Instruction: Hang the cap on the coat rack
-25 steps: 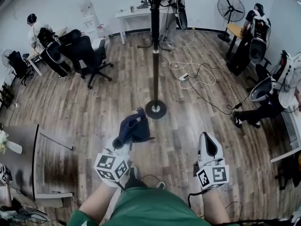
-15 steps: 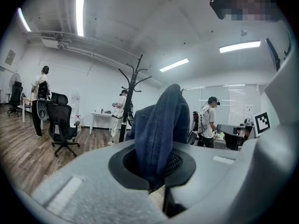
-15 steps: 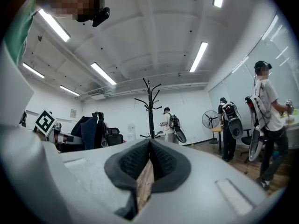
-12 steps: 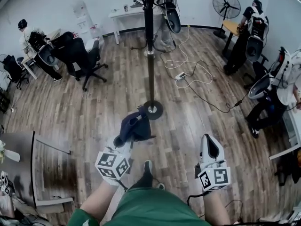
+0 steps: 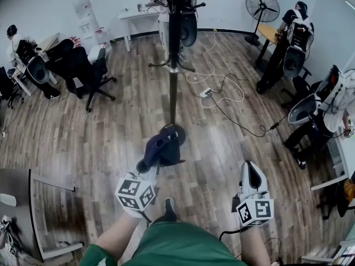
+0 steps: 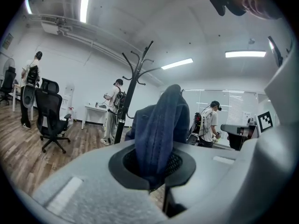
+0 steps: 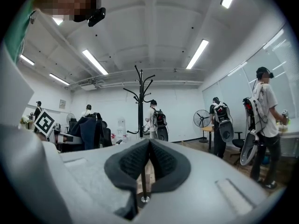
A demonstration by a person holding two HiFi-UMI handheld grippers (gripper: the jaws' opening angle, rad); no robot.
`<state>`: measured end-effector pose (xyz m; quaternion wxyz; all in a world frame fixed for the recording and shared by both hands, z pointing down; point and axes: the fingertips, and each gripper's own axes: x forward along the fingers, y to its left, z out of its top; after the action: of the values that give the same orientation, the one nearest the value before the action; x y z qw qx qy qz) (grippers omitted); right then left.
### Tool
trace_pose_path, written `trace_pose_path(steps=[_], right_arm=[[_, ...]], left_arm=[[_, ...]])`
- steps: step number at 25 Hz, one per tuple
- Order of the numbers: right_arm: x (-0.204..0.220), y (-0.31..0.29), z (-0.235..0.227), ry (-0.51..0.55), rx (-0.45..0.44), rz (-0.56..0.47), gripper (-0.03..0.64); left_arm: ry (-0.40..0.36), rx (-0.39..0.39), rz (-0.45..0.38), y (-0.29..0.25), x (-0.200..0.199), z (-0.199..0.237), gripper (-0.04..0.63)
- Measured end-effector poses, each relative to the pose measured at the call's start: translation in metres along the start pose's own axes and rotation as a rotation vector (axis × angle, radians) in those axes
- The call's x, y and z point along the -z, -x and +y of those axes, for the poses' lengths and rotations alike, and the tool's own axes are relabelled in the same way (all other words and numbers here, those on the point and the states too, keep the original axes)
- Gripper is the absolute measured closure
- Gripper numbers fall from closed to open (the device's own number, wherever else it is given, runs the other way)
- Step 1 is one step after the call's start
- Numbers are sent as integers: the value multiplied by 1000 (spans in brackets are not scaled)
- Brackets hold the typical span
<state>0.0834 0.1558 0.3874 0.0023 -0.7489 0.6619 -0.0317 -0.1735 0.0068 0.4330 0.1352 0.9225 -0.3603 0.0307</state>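
Moved: left tool [image 5: 151,168] and right tool [image 5: 251,173] have come closer to the coat rack [image 5: 173,65]; in the head view its base now shows just behind the cap [image 5: 162,148].
Left tool: jaws clamped on the dark blue cap, which stands up between them.
Right tool: jaws closed together, empty.
Cap: held above the floor [image 5: 111,126], short of the rack.

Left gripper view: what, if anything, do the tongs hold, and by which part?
The left tongs pinch the dark blue cap by a fold of cloth at its lower end.

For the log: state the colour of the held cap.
Dark blue cap, clearest in the left gripper view.
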Motion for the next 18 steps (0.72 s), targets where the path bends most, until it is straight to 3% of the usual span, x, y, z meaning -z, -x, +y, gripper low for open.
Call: trace_pose_path(steps=[8, 18], right_arm=[[-4, -67, 7, 25, 50, 28, 615], [-3, -122, 19, 22, 74, 51, 615]], left_arm=[[41, 37, 16, -63, -8, 54, 574], [144, 36, 122, -121, 4, 100, 574]])
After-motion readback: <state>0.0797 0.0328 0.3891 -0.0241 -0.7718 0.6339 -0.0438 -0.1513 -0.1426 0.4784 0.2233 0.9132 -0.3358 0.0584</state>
